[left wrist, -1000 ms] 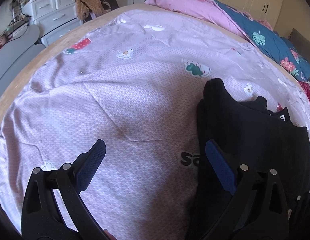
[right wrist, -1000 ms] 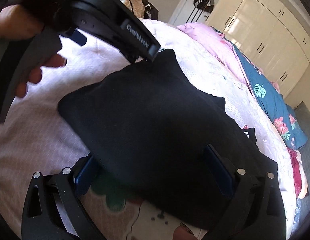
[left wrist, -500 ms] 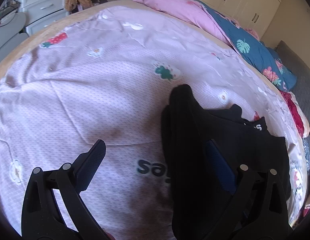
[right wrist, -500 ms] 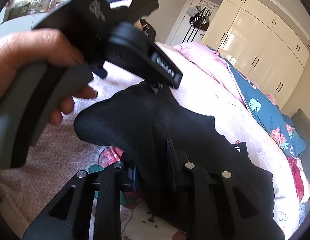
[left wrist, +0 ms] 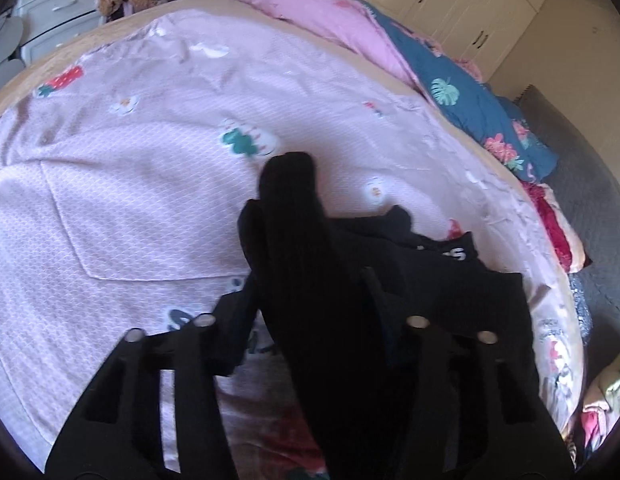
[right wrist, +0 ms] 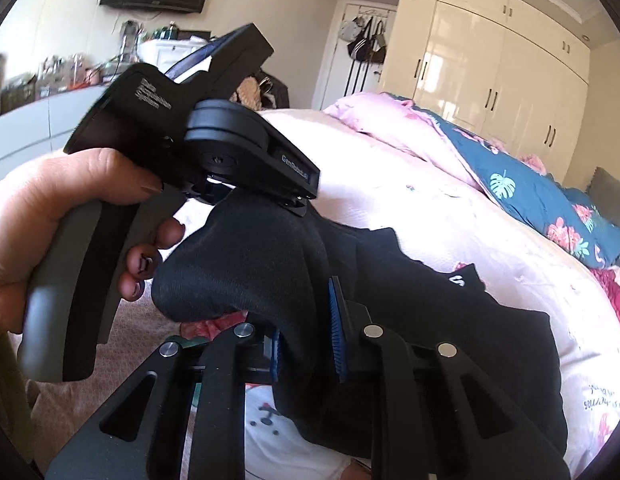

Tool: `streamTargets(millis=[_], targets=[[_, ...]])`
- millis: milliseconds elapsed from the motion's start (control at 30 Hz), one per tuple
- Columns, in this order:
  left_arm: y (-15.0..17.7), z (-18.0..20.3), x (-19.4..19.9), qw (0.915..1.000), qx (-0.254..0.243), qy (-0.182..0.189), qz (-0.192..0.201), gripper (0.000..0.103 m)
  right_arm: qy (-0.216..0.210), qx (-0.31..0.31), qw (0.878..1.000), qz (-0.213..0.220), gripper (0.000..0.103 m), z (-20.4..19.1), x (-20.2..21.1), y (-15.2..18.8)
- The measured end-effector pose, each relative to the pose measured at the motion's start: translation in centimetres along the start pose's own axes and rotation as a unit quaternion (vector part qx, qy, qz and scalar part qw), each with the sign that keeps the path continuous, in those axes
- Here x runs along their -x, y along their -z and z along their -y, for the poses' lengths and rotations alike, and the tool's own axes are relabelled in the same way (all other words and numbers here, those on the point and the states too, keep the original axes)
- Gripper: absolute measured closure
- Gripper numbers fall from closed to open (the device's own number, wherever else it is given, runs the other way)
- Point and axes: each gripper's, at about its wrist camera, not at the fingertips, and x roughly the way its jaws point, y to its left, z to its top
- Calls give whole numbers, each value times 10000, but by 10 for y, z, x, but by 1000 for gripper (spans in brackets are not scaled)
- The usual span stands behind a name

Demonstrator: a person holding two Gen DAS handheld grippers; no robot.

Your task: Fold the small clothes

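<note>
A black garment (left wrist: 450, 292) with white lettering lies on the pink patterned bedsheet (left wrist: 150, 168). My left gripper (left wrist: 310, 280) is shut on a raised fold of the black garment, which fills the space between its fingers. In the right wrist view my right gripper (right wrist: 306, 328) is shut on another bunched part of the black garment (right wrist: 450, 320) between its blue pads (right wrist: 335, 332). The left gripper's body (right wrist: 198, 140), held by a hand (right wrist: 50, 216), sits just above and left, touching the same lifted fold.
A pink blanket (left wrist: 330, 28) and a blue floral quilt (left wrist: 470, 100) lie along the bed's far side. White wardrobes (right wrist: 490, 64) stand behind. A white drawer unit (left wrist: 54, 4) stands at the far left. Colourful clothes (left wrist: 602, 400) lie at the right edge.
Both grippers have closed on the black garment. The left gripper swung right over it and the fold has been lifted off the sheet.
</note>
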Motion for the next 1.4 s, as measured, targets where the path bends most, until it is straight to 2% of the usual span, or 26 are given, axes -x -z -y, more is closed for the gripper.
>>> streamTargets(millis=[67,167,400,500,600,800,1000,1100,1200,1233,1267,1333,1400], targets=[[0,10,8,9999,-59,70,131,81,54,-73,9999,82,85,8,6,0],[0,26,20,9992,-85,228,302,88,145,-227,9994,202,86,21,16,-1],[7,79,35,9972,-359,434,485,89,360,-852,9951,352,86,60,49,8],[9,102,35,9964,-496,474,493,90,340,-1146,9925,254,87,78,56,15],[10,122,30,9963,-518,544,423,91,313,-1514,9879,157,87,97,60,23],[22,170,14,9943,-896,529,236,91,386,-2063,9777,-87,87,125,70,44],[31,204,-13,9926,-1137,410,-59,91,330,-2804,9585,-398,89,153,67,68],[33,216,-32,9919,-1188,358,-278,91,180,-3286,9427,-548,90,172,60,79],[36,225,-48,9906,-1228,338,-491,91,-260,-4036,9119,-695,90,192,53,99],[38,228,-53,9901,-1255,329,-544,91,-426,-4359,8958,-752,90,201,50,107],[40,231,-57,9897,-1269,321,-582,91,-527,-4556,8852,-782,90,206,49,113],[43,238,-65,9884,-1317,309,-686,90,-679,-4896,8651,-852,90,213,46,123],[45,244,-73,9875,-1315,343,-792,85,-778,-5108,8514,-902,89,216,44,130]])
